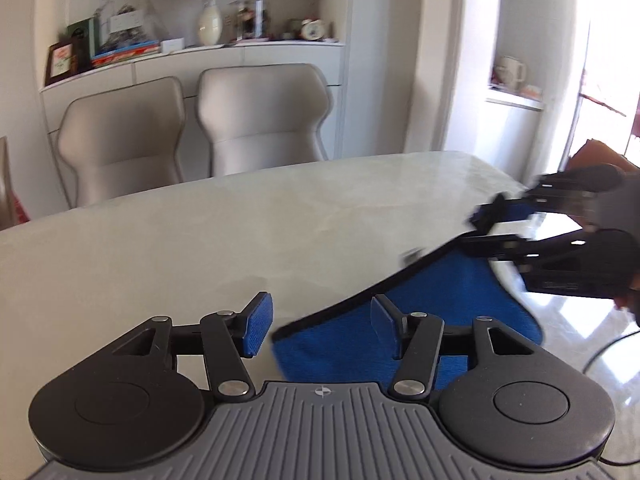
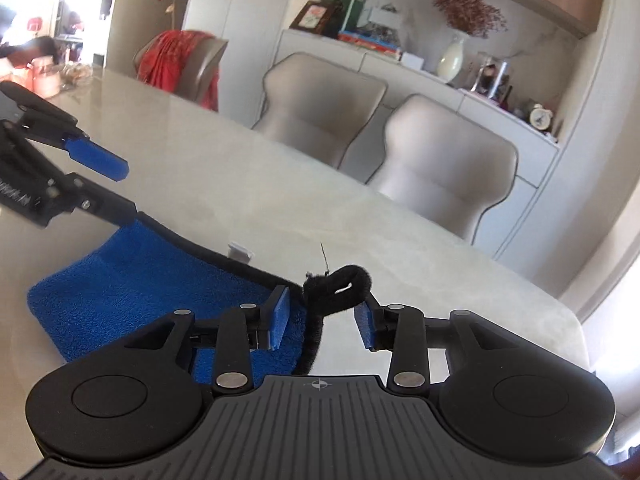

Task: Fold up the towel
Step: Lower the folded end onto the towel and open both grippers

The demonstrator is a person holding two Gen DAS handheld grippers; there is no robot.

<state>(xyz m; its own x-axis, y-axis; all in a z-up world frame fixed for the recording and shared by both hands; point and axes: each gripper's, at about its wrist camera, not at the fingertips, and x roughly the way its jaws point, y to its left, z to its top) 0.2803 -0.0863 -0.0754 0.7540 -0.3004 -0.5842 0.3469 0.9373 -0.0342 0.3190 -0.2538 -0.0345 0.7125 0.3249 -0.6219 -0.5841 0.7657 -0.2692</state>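
A blue towel [image 1: 420,312] with black trim lies flat on the pale table [image 1: 200,240]. My left gripper [image 1: 320,326] is open, its fingers straddling the towel's near left corner, with the right pad [image 1: 384,330] over the cloth. In the right wrist view my right gripper [image 2: 323,320] is open too, and the towel's [image 2: 140,292] black-trimmed corner with its hanging loop [image 2: 340,282] sits between the fingers. Each gripper shows in the other's view, the right gripper [image 1: 490,228] and the left gripper [image 2: 108,184], both with jaws apart at the towel's far edge.
Two beige chairs [image 1: 192,132] stand at the table's far side before a sideboard with a vase [image 1: 210,24]. A small white tag [image 2: 240,251] lies by the towel's edge. A chair draped in red cloth [image 2: 176,64] is further left. The table's rounded end [image 2: 560,312] is close on the right.
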